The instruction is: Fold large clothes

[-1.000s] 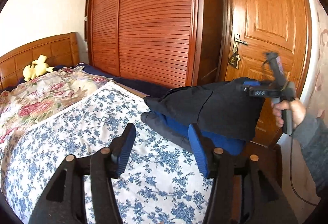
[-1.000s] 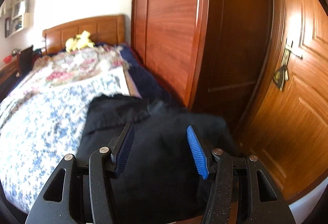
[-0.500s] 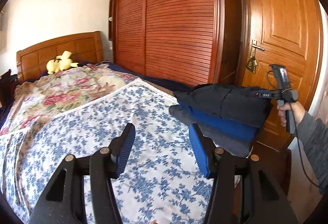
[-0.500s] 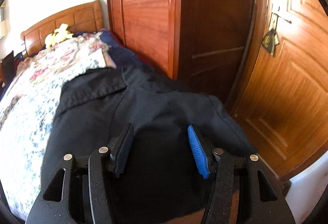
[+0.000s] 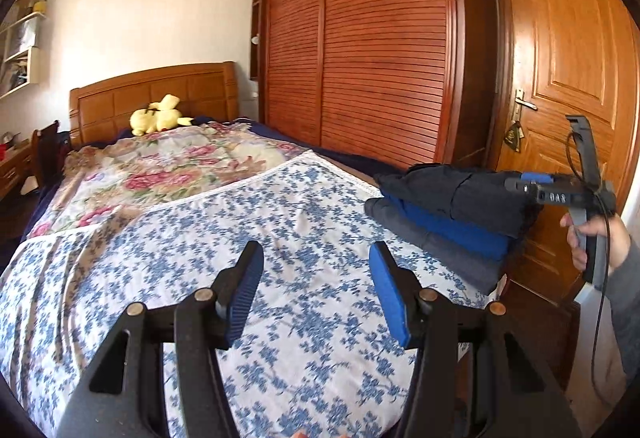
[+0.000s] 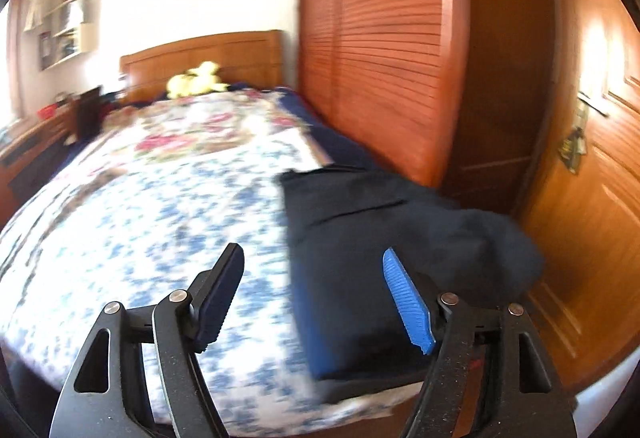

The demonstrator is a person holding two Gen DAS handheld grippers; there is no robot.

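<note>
A stack of folded clothes lies at the bed's right foot corner: a black garment (image 5: 460, 193) on top, a blue one (image 5: 452, 228) under it, a grey one (image 5: 440, 250) at the bottom. The black garment also shows in the right wrist view (image 6: 384, 238). My left gripper (image 5: 316, 290) is open and empty above the blue-flowered bedspread (image 5: 200, 258). My right gripper (image 6: 316, 298) is open and empty, held just over the stack's near left edge; it also shows in the left wrist view (image 5: 536, 185) beside the stack.
A yellow plush toy (image 5: 158, 115) lies by the wooden headboard (image 5: 152, 97). A slatted wardrobe (image 5: 360, 57) runs along the bed's right side, with a wooden door (image 5: 568, 77) beyond it. A desk and chair (image 5: 44, 153) stand at the left.
Both grippers have drawn back from the stack. The right gripper has swung left, off the black garment towards the bedspread. The black garment has settled flat on the stack.
</note>
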